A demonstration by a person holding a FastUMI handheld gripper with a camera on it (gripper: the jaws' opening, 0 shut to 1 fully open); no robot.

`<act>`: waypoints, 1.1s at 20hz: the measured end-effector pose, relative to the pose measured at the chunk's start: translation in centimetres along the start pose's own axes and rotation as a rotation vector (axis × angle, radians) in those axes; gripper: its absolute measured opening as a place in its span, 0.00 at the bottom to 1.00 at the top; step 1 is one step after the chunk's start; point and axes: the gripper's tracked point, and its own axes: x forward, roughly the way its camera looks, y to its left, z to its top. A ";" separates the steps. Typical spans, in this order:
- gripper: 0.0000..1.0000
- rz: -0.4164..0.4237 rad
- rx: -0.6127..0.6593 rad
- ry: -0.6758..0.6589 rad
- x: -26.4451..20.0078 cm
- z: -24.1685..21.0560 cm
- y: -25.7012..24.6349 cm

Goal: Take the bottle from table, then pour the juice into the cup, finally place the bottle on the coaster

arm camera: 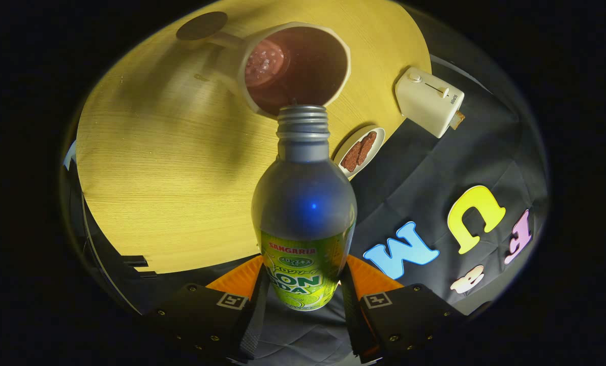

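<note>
The hand-held gripper (303, 290) is closed on the bottle (304, 213): its two black fingers, with orange plastic behind them and small square markers on their flat outer faces, press on either side of the bottle's lower body. The bottle is smooth metal, silvery-blue, with a rounded shoulder that narrows to a short neck ending in bare screw threads (303, 122); there is no cap on it. A glossy green and yellow label wraps the part between the fingers. The bottle is tipped forward so that its open mouth sits right at the near rim of the cup (293, 66).

The cup lies just beyond the bottle's mouth. It is cream-coloured and matte, with a thick, faintly faceted rim and a stubby handle on its far-left side. Its inside looks dark reddish-brown, with a paler, bubbly patch toward the left.

Past the handle, a dark, flat, round coaster (202, 25) rests on the worktop (155, 168), just beside the cup. The worktop is a pale yellow wood with fine straight grain and a curved edge.

To the right of the bottle's neck, a small white oval dish (359, 151) holds two rough brown slices. Farther right stands a cream, rounded-box toaster (427, 100) with a knob and a slot lever on its face, and a bit of toast poking out at its far end.
</note>
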 end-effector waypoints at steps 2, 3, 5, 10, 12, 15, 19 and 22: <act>0.67 0.003 -0.007 0.004 0.0 -0.1 0.2; 0.67 0.005 -0.007 0.005 0.0 -0.2 0.4; 0.67 0.005 -0.009 0.006 -0.1 -0.2 0.4; 0.67 0.008 0.001 -0.002 -0.2 -0.1 0.3; 0.67 0.017 0.014 -0.013 0.0 0.0 0.7; 0.68 0.035 0.048 -0.038 0.2 0.4 1.3; 0.68 0.061 0.106 -0.087 0.2 1.4 2.2; 0.68 0.077 0.168 -0.126 0.1 2.0 2.9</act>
